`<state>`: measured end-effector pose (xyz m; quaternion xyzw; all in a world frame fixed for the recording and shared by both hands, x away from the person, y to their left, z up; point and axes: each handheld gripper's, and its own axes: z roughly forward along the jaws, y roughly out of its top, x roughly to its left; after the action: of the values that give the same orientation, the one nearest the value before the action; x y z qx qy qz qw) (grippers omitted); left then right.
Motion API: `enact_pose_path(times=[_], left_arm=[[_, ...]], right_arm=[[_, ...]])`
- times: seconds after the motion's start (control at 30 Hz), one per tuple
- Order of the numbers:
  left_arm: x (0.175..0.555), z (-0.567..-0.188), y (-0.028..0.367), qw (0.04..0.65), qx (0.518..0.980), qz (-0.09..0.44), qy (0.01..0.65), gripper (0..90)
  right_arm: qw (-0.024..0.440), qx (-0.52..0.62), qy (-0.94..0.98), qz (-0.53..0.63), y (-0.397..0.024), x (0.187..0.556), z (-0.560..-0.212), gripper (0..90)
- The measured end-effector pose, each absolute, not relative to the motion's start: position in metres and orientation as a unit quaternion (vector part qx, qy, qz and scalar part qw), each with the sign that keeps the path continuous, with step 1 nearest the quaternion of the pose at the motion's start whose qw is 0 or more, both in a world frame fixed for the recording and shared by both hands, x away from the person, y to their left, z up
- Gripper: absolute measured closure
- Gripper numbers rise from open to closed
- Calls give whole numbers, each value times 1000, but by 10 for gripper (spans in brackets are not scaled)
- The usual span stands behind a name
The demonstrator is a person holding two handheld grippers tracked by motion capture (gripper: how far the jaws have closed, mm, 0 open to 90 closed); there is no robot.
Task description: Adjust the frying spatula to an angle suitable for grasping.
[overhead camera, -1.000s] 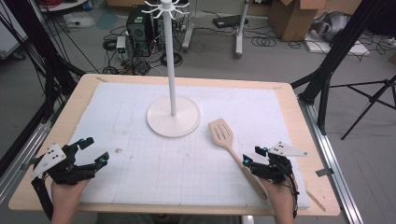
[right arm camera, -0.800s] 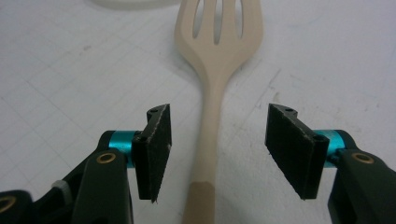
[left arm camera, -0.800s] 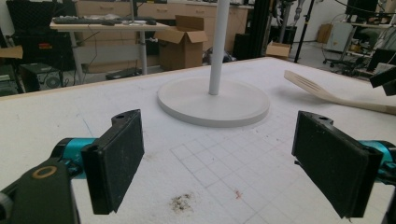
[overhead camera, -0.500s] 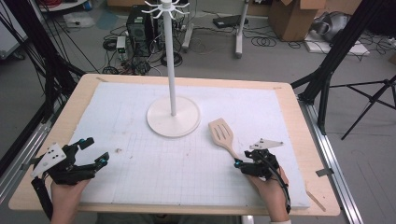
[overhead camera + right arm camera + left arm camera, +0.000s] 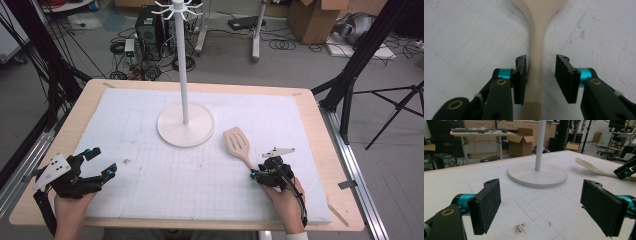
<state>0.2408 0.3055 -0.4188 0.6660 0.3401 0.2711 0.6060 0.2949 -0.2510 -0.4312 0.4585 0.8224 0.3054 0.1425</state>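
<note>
The right gripper (image 5: 258, 174) has slid up-frame, its parted jaws now straddling the one wooden spatula (image 5: 238, 143) at right of centre, not clamped. Lower left, the left gripper (image 5: 100, 162) gapes wide. One white stand (image 5: 185, 125) sits centre.

One wooden spatula (image 5: 236, 144), one white stand (image 5: 184, 122), two tongs (image 5: 256, 174)

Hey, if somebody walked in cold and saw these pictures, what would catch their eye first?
Probably the tall white pole stand with a round base, upright at the centre of the white gridded mat. Next, the pale wooden slotted spatula lying flat to its right, with the right tool open, its jaws either side of the handle. The left tool sits wide open at the mat's near left corner.
</note>
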Motion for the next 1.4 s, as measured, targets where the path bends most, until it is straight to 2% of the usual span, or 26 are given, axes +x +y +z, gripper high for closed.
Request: enact_pose_path(times=[0.3,0.47,0.83,1.07,1.4], left_arm=[[241,-419,304,604,668,270,341,172],[241,-419,304,602,670,269,341,174],[240,-418,306,604,666,271,343,175],[240,-418,306,604,667,270,344,176],[240,-418,307,605,666,270,344,176]], right_arm=[[151,467,826,277,-243,295,-428,638],[140,459,833,273,-240,295,-427,758],[116,450,838,287,-246,300,-426,779],[120,435,837,309,-249,296,-424,780],[121,383,850,340,-238,290,-400,780]])
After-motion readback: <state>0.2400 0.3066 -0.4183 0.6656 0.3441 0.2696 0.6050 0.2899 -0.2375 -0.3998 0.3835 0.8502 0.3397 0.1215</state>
